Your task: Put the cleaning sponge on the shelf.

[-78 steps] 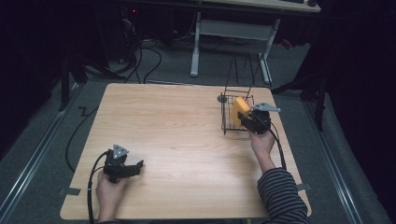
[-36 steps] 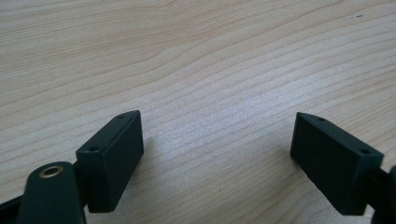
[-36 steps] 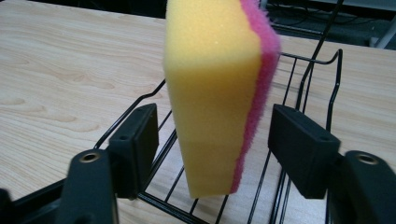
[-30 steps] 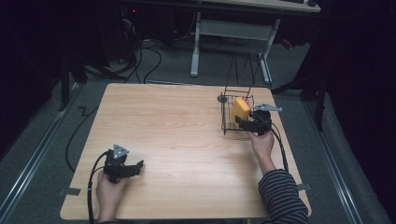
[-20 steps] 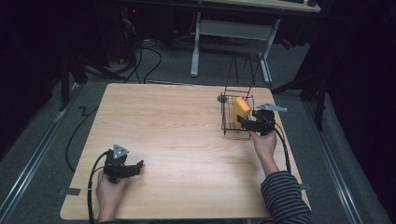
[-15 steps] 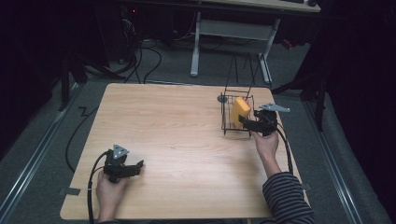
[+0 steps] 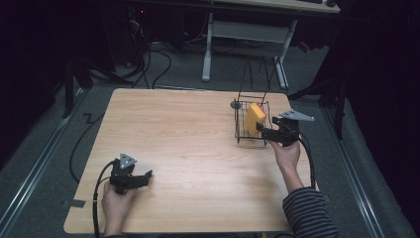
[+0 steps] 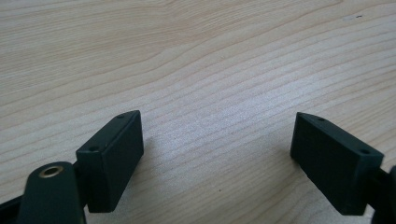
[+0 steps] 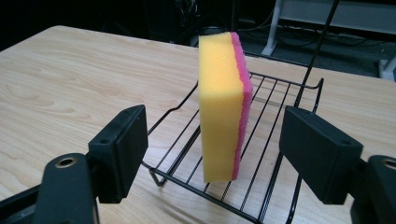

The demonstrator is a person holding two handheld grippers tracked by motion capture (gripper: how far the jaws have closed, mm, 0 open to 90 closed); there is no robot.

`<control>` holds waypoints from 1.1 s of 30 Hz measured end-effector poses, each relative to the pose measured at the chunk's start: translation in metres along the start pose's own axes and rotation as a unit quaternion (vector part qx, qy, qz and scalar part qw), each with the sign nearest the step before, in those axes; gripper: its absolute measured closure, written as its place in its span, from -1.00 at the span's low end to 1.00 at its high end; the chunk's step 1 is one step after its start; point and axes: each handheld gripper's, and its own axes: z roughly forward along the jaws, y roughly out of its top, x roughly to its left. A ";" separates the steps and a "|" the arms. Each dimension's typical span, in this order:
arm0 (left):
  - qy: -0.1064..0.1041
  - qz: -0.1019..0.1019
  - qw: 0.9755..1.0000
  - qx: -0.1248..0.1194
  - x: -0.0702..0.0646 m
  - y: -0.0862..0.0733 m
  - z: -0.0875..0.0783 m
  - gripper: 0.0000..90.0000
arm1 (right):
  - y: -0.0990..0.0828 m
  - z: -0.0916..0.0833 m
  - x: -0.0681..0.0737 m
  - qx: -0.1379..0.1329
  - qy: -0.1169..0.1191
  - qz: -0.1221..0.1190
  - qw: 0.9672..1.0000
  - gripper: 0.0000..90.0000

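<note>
Pale wooden table (image 7: 188,134): beyond the right gripper (image 9: 219,149), whose jaws have just been opening and stand wide, empty, a yellow-and-pink sponge (image 9: 224,107) stands upright in the black wire rack (image 9: 275,93). Withdraw straight back, without nudging it.

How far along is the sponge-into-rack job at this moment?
Done: the sponge stands on edge in the wire rack, free of both pads. In hand: the right gripper has just been opening its jaws; they stand wide on either side of the sponge without touching it. Left: drawing that gripper clear, probably. The left gripper rests open on the table.
</note>
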 end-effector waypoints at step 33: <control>0.001 0.002 1.000 0.001 0.000 0.000 0.000 -0.60 | -0.001 -0.060 0.029 -0.017 0.023 -0.023 0.999 -0.20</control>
